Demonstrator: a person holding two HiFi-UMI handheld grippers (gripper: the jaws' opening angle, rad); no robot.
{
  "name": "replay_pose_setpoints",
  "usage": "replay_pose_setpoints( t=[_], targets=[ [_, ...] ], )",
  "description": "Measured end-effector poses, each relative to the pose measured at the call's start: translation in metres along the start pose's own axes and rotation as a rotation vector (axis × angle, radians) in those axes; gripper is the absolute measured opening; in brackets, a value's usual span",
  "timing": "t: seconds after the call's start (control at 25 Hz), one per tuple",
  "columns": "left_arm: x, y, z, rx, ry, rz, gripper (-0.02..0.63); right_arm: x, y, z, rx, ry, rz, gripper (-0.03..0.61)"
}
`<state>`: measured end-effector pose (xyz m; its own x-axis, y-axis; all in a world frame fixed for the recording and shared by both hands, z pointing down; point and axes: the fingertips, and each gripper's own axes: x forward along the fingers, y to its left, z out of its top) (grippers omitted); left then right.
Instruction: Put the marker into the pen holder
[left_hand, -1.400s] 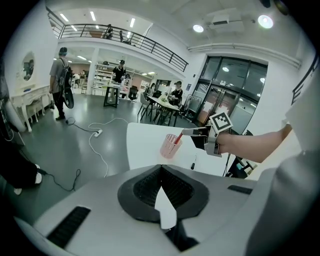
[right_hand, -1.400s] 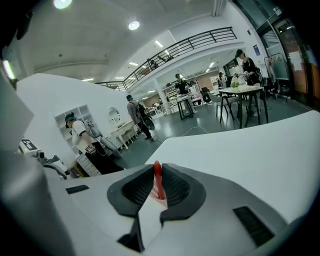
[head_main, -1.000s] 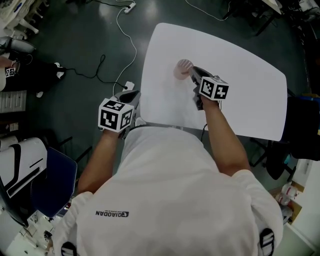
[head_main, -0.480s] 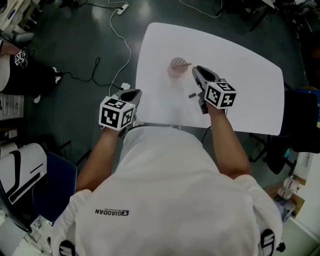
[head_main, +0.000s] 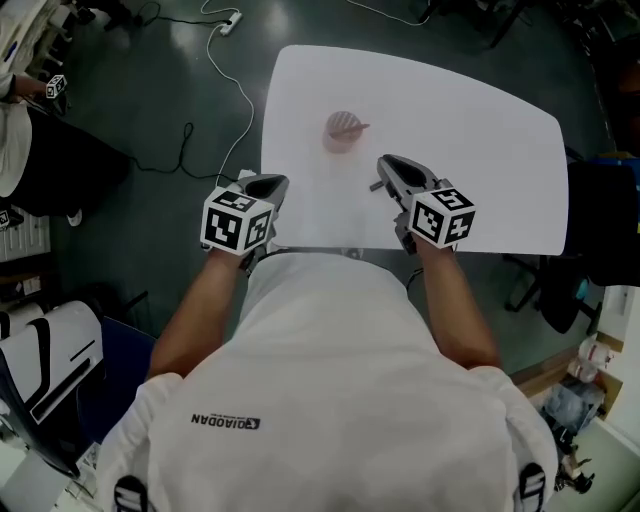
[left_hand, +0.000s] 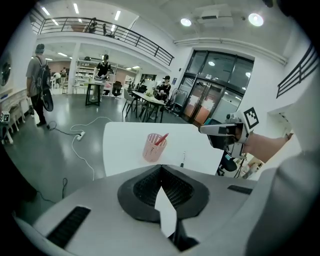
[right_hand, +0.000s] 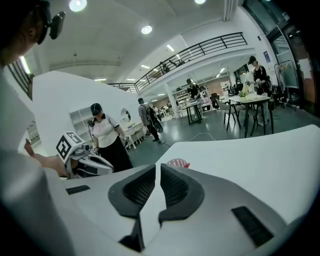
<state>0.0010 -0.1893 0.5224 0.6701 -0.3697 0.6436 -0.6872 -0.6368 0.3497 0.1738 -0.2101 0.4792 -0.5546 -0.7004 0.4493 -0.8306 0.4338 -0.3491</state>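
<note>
The pink mesh pen holder (head_main: 342, 131) stands on the white table (head_main: 480, 120), with a red marker (left_hand: 161, 139) leaning inside it. My right gripper (head_main: 386, 163) hovers near the table's front edge, pulled back from the holder. Its jaws have just been closing; a narrow slit remains and nothing is between them (right_hand: 157, 166). The holder's rim (right_hand: 177, 163) peeks over those jaws. My left gripper (head_main: 270, 184) hangs off the table's left front corner, its jaws meeting at the tips (left_hand: 160, 166) with nothing held. A small dark pen-like piece (left_hand: 183, 159) lies on the table near the right gripper.
A white cable and power strip (head_main: 228, 20) run across the dark floor left of the table. A dark chair (head_main: 605, 235) stands at the table's right edge. Several people and other tables show in the hall beyond.
My right gripper has drawn back from the pen holder toward the table's front edge and risen, its jaws narrowing. The marker now stands in the holder. My left gripper has shifted slightly.
</note>
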Motion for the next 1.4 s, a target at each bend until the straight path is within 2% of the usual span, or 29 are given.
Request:
replay_pose_setpoints(
  t=[0.24,0.36,0.52,0.88,1.24,1.4],
  targets=[
    [0.019,-0.012,0.005,0.042,0.032,-0.031,0.026,-0.012,-0.003,-0.031,-0.018,0.048,-0.026,0.044],
    [0.028,-0.017,0.008,0.059,0.047,-0.040,0.026,-0.015,-0.012,-0.052,-0.065,0.102,-0.054,0.044],
    [0.038,-0.020,0.008,0.069,0.066,-0.045,0.026,-0.015,-0.017,-0.080,-0.200,0.219,-0.065,0.044],
    [0.058,-0.026,-0.001,0.050,0.112,-0.027,0.026,-0.005,-0.033,-0.123,-0.567,0.430,-0.002,0.044],
    [0.064,-0.026,-0.006,-0.029,0.104,0.040,0.026,0.008,-0.066,-0.147,-0.732,0.558,0.073,0.049],
    [0.064,-0.024,-0.015,-0.076,0.098,0.070,0.026,0.020,-0.080,-0.164,-0.866,0.632,0.088,0.063]
  ],
)
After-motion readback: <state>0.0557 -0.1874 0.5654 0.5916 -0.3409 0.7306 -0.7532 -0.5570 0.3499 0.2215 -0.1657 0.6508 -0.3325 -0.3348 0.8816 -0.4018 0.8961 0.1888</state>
